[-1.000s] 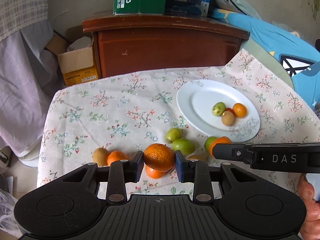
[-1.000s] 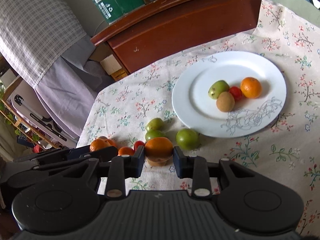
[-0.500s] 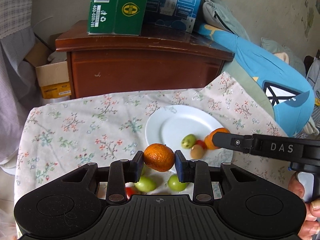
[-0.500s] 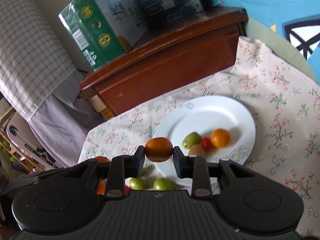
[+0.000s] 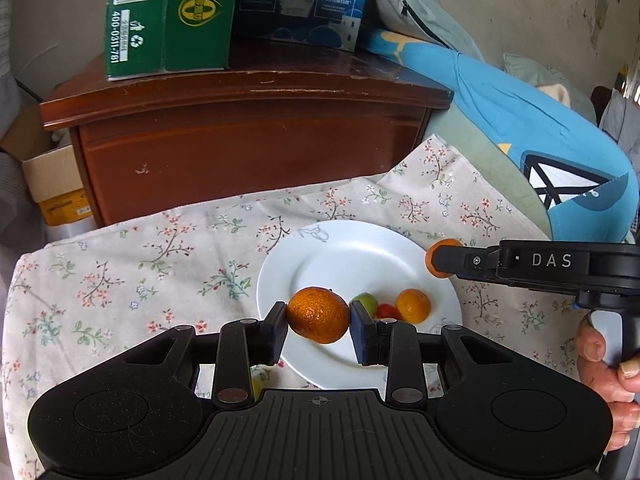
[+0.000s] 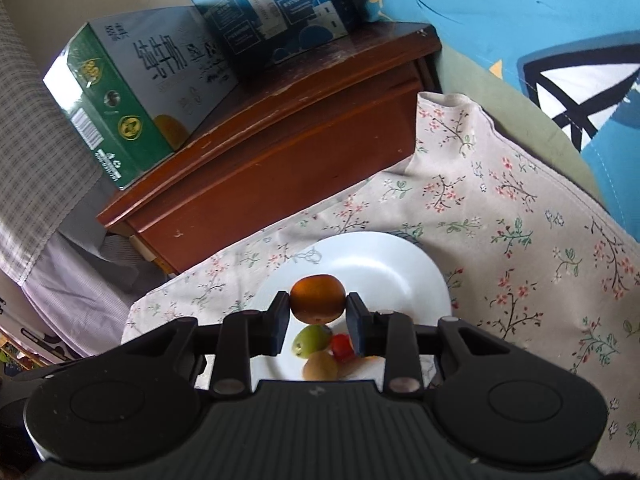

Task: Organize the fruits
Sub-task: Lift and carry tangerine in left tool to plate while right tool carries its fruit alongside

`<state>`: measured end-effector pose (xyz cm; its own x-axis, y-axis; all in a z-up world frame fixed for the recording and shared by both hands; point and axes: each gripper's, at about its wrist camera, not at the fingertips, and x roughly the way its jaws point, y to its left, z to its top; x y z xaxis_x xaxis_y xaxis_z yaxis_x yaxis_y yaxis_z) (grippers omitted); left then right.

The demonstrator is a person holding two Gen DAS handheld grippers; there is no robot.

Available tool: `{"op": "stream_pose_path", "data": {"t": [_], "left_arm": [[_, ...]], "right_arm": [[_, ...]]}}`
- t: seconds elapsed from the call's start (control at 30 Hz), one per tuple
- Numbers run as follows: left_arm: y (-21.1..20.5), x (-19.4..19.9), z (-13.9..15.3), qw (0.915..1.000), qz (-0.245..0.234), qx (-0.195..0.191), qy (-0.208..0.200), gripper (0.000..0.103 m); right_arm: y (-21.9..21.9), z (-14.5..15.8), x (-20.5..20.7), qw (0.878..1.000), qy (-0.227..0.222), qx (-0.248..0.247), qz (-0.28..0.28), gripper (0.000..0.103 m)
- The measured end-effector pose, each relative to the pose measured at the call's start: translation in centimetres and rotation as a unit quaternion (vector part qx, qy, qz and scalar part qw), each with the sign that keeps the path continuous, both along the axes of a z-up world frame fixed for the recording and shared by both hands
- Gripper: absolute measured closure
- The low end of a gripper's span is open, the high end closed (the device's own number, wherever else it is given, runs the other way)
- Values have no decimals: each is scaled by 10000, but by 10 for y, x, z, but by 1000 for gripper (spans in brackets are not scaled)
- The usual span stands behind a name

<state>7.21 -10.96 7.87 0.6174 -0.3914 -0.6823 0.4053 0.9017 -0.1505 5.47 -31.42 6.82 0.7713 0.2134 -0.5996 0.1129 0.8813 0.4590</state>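
My left gripper (image 5: pixel 318 318) is shut on an orange mandarin (image 5: pixel 317 314) and holds it over the near left part of the white plate (image 5: pixel 340 252). My right gripper (image 6: pixel 318 309) is shut on an orange fruit (image 6: pixel 317 298) above the same plate (image 6: pixel 380 264); its finger and fruit (image 5: pixel 434 258) show at the plate's right edge in the left wrist view. On the plate lie a green fruit (image 5: pixel 366 302), a small red fruit (image 5: pixel 386 311) and an orange (image 5: pixel 413 305); the right wrist view shows the green fruit (image 6: pixel 310 340), red fruit (image 6: pixel 341 344) and a brown kiwi (image 6: pixel 320 366).
The plate sits on a floral tablecloth (image 5: pixel 160 256). Behind it stands a brown wooden cabinet (image 5: pixel 248 132) with a green carton (image 5: pixel 168 16) and a blue carton (image 5: pixel 304 0) on top. A blue cushion (image 5: pixel 540 128) lies at the right, a cardboard box (image 5: pixel 52 184) at the left.
Both grippers have lifted their orange fruits off the cloth and carried them forward to above the plate. The loose fruits on the cloth have dropped out of view.
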Motion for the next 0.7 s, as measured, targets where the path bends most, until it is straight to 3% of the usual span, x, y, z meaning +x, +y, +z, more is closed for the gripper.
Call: {"op": "stream_pose_path", "data": {"t": [0.3, 0.7], "left_arm": [[-18, 22, -25, 9995, -139, 216, 172, 73], [-26, 36, -40, 9993, -184, 196, 268, 71]], "right_arm": [[-5, -21, 22, 9996, 265, -60, -35, 72], [-8, -41, 39, 9985, 513, 56, -160, 69]]}}
